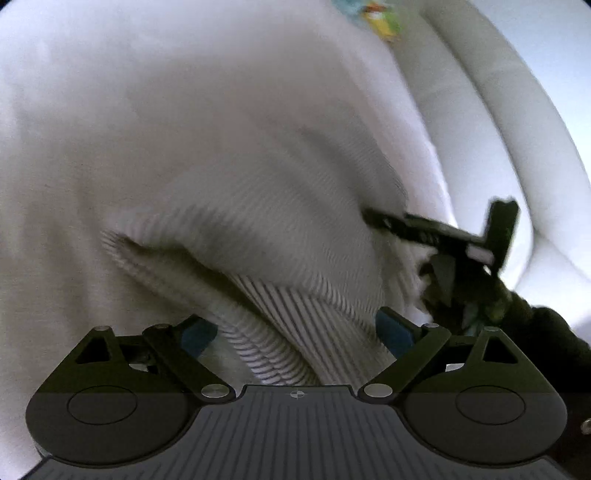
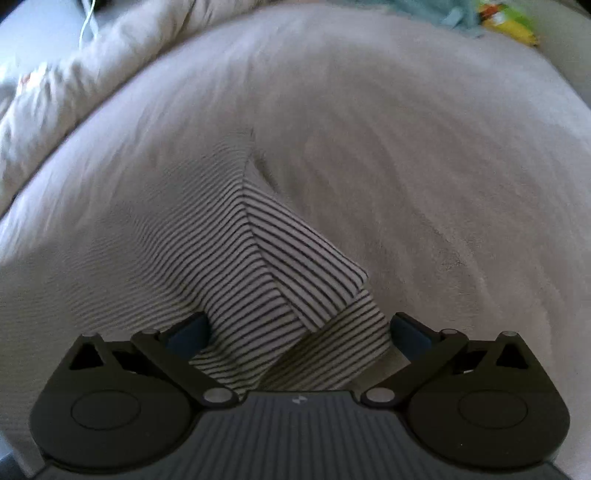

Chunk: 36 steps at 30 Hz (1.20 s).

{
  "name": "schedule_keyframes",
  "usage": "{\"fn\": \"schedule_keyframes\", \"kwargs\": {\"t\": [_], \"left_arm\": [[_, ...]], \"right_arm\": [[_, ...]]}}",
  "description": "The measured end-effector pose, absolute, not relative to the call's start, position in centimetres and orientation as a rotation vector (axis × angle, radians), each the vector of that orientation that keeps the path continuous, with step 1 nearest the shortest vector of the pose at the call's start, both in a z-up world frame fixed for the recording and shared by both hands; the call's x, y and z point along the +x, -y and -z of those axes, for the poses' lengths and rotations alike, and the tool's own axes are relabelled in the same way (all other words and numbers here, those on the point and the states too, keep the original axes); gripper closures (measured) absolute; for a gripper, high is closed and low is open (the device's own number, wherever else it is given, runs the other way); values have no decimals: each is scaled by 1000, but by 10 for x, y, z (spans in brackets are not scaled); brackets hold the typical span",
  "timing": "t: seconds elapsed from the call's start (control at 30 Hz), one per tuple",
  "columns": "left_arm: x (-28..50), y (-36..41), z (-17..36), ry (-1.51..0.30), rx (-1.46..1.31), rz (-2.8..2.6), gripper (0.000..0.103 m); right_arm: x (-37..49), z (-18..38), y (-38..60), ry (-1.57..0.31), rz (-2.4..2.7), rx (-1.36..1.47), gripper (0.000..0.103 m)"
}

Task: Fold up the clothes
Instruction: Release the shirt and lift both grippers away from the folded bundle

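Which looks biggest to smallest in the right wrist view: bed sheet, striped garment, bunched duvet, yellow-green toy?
1. Bed sheet, filling most of the view.
2. Striped garment; it lies nearest the camera, so this rank is unsure.
3. Bunched duvet, cut off by the edge.
4. Yellow-green toy, far and blurred.

Striped garment: one, lying on the bed sheet
Grippers: two, the left gripper and the right gripper, both at the garment's near edge
Rumpled duvet: one, left of the garment
Colourful toy: one, far beyond the garment
White cable: one, beyond the duvet
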State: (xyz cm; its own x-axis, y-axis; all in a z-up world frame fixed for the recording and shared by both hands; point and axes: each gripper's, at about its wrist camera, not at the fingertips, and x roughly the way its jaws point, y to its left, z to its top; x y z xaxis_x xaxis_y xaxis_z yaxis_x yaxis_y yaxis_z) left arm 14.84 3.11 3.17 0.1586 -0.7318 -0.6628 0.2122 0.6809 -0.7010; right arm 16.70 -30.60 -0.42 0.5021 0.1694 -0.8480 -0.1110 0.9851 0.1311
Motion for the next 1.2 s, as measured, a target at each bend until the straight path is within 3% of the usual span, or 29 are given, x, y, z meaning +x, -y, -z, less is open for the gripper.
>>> {"fn": "schedule_keyframes", "kwargs": {"t": [0.33,0.6,0.8,0.9,1.2], "left_arm": [[85,1,-22,-841,-529,843,9],[-23,14,-50,-710,-383,805,8],[-29,0,-67,-679,-453,345,4],[-11,27,-72,-655,-328,173,4],[26,34,-58,-694,-180,188,3]], "right_arm": [[115,-11,291,-750,-208,116,0],[20,-60,270,-554,-216,204,0],[-4,-46,244,-588,-204,137,0],[-4,-23,225,-628,-149,48,0],[-15,12,217,-729,-119,72,0]]}}
